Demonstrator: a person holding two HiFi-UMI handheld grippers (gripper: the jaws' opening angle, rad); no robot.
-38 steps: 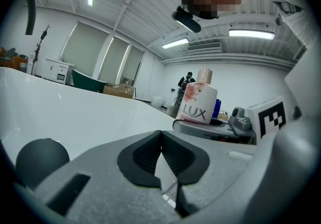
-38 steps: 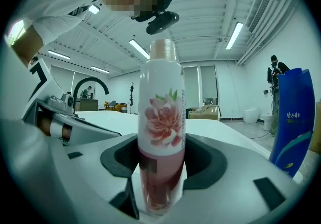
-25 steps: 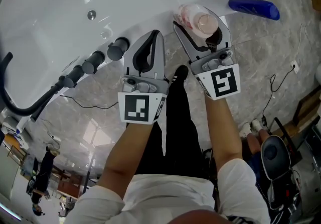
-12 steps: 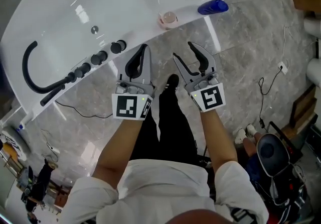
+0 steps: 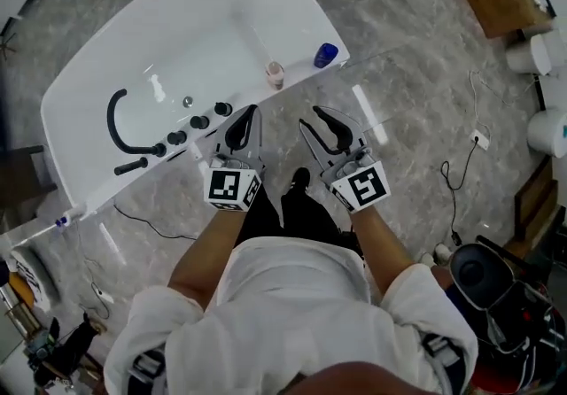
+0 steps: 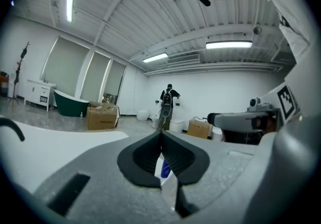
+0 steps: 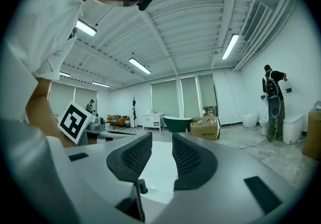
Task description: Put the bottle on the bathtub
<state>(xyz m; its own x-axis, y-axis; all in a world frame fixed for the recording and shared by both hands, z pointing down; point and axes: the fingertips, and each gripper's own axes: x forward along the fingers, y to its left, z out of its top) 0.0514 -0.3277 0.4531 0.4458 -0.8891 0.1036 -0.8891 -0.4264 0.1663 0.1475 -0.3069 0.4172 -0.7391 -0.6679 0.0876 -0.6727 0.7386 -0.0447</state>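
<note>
Left gripper [image 5: 252, 110]: jaws together, empty.
Right gripper [image 5: 309, 117]: jaws narrow, just been closing, empty.
Bottle [image 5: 275, 74]: ahead of both, upright on bathtub [image 5: 133, 57] rim.

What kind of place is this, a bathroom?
Likely a big showroom or workshop hall, not a home bathroom: a white bathtub on open stone floor, a green tub and a cardboard box farther off.

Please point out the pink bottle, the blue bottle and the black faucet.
pink bottle [image 5: 275, 73]: head view, its top
blue bottle [image 5: 326, 55]: head view, its body
black faucet [image 5: 111, 120]: head view, curved spout
</note>
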